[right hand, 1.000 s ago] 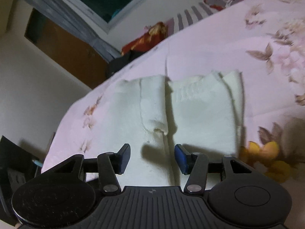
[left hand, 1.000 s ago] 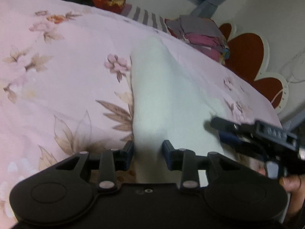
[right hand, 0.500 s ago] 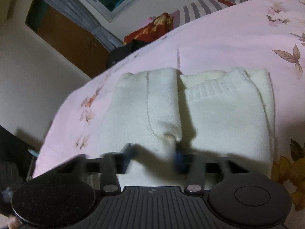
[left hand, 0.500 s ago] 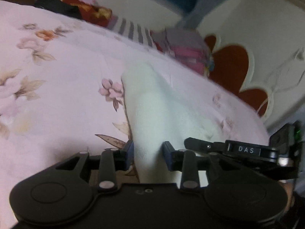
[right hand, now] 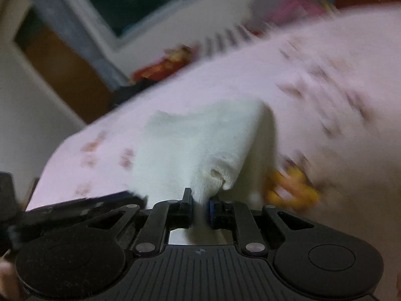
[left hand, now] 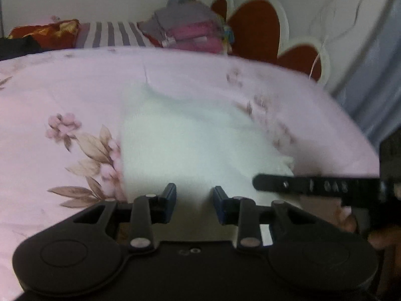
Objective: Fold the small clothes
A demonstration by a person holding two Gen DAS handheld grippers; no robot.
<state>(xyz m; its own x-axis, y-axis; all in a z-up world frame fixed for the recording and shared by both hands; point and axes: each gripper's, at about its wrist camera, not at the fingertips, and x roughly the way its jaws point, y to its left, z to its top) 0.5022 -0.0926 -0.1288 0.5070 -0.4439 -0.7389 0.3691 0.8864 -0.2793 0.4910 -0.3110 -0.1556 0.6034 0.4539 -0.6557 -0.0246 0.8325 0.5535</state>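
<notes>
White garment [right hand: 200,148] lies on pink flowered bedspread [left hand: 62,95], near edge bunched in my right gripper [right hand: 199,210], jaws just closed on it. My left gripper [left hand: 194,200] narrow around cloth; grip unclear. Fold starting. Next: carry edge across, both hands level.

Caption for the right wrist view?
Right gripper pinching the near edge of a cream garment on a pink floral bedsheet.
</notes>
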